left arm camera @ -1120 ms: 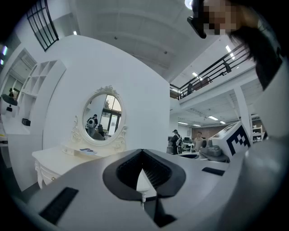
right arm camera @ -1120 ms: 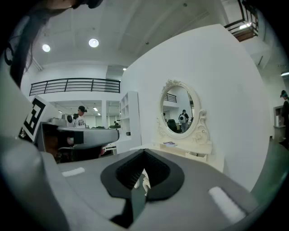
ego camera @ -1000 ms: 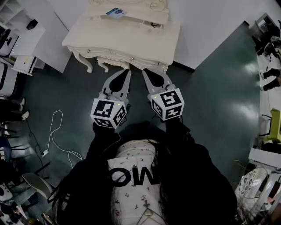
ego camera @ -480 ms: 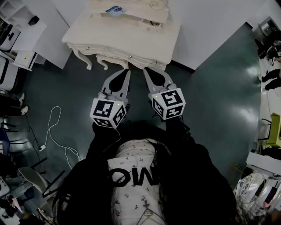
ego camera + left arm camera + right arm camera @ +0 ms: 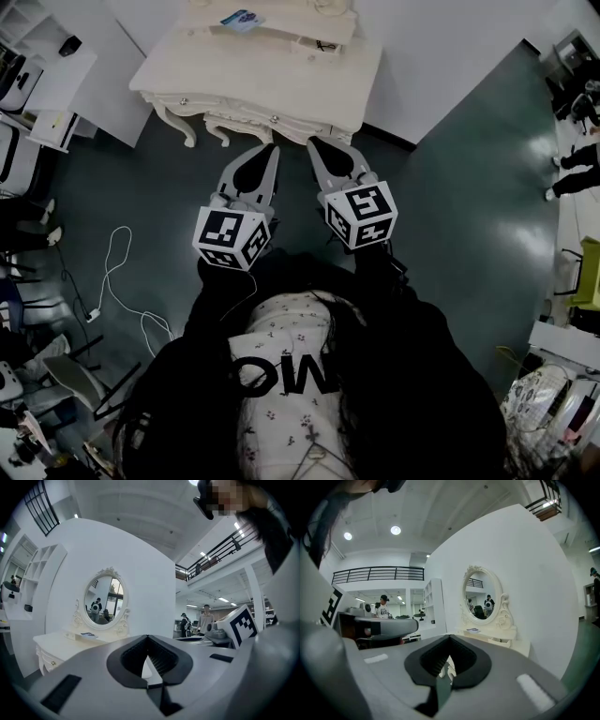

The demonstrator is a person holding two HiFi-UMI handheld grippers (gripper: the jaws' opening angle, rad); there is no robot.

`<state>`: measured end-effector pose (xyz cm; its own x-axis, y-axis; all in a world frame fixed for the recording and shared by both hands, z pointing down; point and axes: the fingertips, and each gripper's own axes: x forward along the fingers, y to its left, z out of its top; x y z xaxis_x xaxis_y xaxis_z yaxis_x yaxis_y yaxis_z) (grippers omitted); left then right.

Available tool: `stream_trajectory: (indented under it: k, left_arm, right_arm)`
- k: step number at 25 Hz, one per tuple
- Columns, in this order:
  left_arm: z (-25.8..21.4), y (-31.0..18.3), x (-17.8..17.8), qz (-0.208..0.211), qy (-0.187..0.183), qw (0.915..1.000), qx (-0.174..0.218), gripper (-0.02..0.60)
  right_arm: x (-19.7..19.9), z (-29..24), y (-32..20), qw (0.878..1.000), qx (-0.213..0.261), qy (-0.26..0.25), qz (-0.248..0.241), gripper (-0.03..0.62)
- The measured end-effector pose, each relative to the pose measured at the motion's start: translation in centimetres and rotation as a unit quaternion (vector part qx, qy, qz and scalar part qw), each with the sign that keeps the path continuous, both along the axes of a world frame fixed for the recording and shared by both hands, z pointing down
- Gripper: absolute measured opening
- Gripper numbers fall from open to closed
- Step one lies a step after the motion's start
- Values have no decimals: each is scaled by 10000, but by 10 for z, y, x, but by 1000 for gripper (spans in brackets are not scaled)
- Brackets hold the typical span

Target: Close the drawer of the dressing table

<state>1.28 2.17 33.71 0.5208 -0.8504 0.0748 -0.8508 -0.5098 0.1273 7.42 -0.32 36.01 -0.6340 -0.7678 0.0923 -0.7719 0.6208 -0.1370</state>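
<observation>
The left tongs (image 5: 270, 150) and the right tongs (image 5: 316, 145) are both pinched shut on nothing. They are held level, side by side over the dark floor (image 5: 450, 187), with their tips near the front edge of the table (image 5: 187, 75) but apart from it. The open drawer (image 5: 322, 45) is the small one in the raised tier at the far side of the table top, toward the right below the oval mirror (image 5: 480, 599), and it juts nearward. The push probably goes best with one shut tip set on the middle of the drawer's face and driven straight toward the far wall, so it does not skew, easing off as it comes flush.
</observation>
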Motion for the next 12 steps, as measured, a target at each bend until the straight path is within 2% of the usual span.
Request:
stream_trajectory:
  k: [4, 12]
  left_arm:
    - [2, -1, 0, 37, -19, 10000, -27, 0]
    - [3, 4, -11, -207, -7, 9998, -43, 0]
  right_arm:
    - [-1, 2, -2, 10000, -34, 7, 22, 8]
    - [-9, 5, -1, 9998, -60, 12, -170, 8]
